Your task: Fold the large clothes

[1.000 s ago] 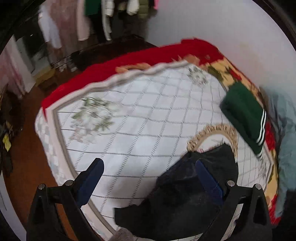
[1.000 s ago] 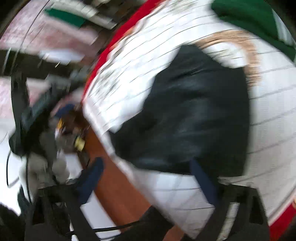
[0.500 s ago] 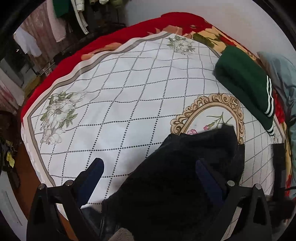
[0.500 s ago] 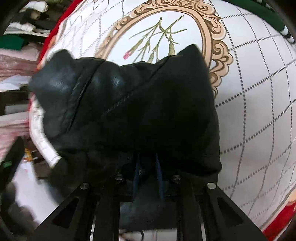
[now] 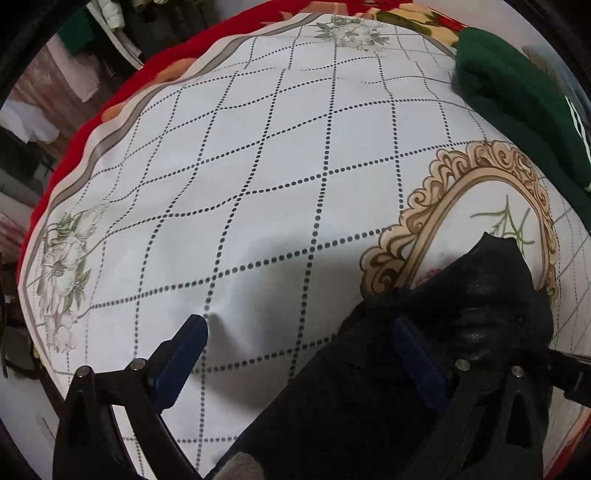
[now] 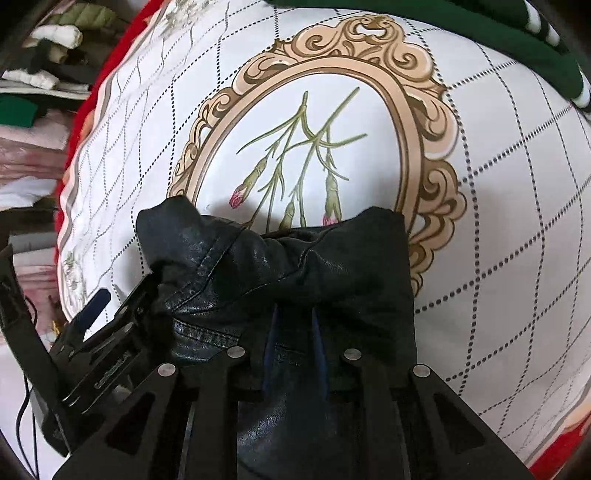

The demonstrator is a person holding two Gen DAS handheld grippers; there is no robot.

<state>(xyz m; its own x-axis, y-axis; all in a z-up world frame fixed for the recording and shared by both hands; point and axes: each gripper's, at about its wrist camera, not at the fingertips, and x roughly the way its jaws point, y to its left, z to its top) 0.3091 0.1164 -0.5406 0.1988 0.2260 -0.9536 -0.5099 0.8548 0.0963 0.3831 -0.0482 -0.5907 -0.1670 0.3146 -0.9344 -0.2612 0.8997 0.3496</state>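
Note:
A black leather garment (image 6: 295, 266) lies bunched on the white quilted bedspread (image 5: 258, 155), over the lower edge of its gold oval frame print. My right gripper (image 6: 295, 321) is shut on a fold of the garment. In the left wrist view the garment (image 5: 461, 306) fills the lower right. My left gripper (image 5: 299, 332) is open wide, low over the bedspread; its right finger (image 5: 413, 354) lies against the garment's edge and its left finger (image 5: 181, 358) is over bare sheet. The left gripper also shows at the left in the right wrist view (image 6: 96, 306).
A folded green garment with white stripes (image 5: 517, 107) lies at the bed's far right, also in the right wrist view (image 6: 480, 33). A red blanket (image 5: 122, 85) edges the bed. Piled clothes (image 6: 40, 92) stand beyond the left side.
My right gripper closed on the black garment and pushed it further onto the bed. My left gripper moved down and in toward the garment's edge, still open.

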